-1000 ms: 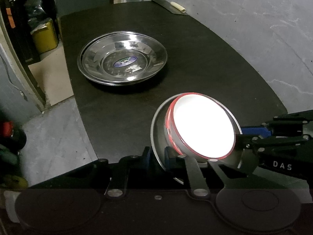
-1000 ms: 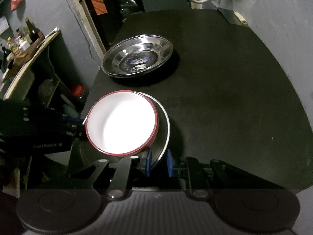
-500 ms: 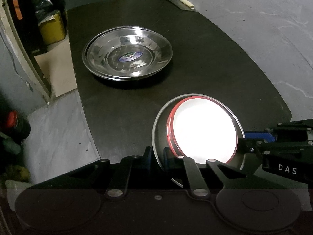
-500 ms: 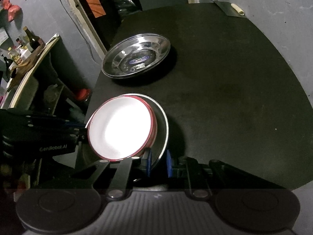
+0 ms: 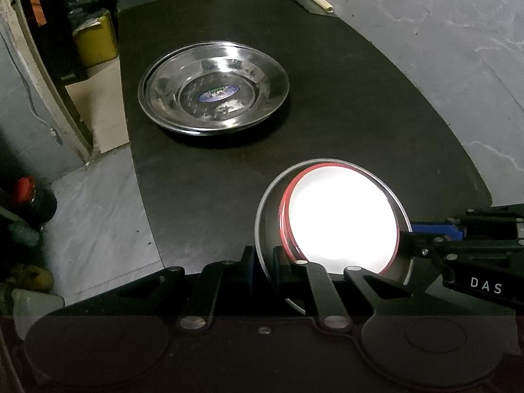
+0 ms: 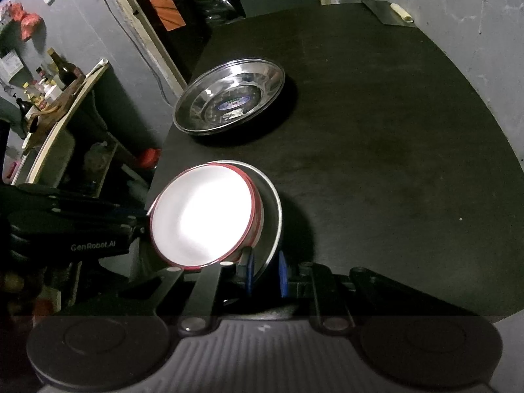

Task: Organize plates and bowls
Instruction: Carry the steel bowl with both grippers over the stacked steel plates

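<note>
Gripping opposite rims, both claws carry one stack — left claw [image 5: 263, 262] and right claw [image 6: 265, 270] each pinched tight on the steel dish [image 5: 267, 229] cradling the white bowl [image 5: 340, 219], just above the worktop [image 5: 327, 98], apparently so it travels level toward the plates [image 5: 213, 90].

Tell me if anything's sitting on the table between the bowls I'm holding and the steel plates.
Nothing visible is. The white bowl, nested in the metal bowl, is gripped at its rim by the left gripper and right gripper. Only bare black table lies between them and the steel plates.
</note>
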A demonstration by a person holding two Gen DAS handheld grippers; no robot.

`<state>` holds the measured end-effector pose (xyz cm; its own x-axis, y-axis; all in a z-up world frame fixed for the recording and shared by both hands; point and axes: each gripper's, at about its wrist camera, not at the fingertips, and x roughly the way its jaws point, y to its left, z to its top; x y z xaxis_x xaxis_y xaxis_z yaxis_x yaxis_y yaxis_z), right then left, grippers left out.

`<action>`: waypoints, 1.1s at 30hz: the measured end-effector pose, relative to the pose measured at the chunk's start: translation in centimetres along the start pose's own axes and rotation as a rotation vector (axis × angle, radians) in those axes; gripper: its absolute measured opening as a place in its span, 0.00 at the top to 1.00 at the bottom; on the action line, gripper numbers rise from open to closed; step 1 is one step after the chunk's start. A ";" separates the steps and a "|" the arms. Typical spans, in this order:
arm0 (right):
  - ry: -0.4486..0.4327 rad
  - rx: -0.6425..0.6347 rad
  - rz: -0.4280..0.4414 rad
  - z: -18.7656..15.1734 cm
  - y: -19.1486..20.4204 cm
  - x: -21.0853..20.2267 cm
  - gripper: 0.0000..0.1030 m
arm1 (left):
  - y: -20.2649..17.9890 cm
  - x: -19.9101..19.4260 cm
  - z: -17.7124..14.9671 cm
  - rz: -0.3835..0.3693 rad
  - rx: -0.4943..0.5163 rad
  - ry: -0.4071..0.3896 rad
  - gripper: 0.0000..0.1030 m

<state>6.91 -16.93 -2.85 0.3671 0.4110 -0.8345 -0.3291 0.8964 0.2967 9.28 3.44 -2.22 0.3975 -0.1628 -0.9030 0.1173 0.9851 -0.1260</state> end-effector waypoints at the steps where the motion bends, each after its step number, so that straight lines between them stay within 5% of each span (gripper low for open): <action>1: 0.000 0.001 0.002 0.1 -0.2 0.0 0.83 | -0.1 0.0 0.1 0.002 0.001 -0.001 0.89; 33: -0.026 -0.025 0.047 3.5 -5.9 -1.3 0.82 | -4.4 1.5 4.7 0.041 -0.005 -0.029 0.89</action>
<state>11.43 -22.21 -1.86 0.3735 0.4571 -0.8072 -0.3679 0.8718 0.3234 13.66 -1.39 -1.06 0.4278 -0.1241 -0.8953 0.0958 0.9912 -0.0917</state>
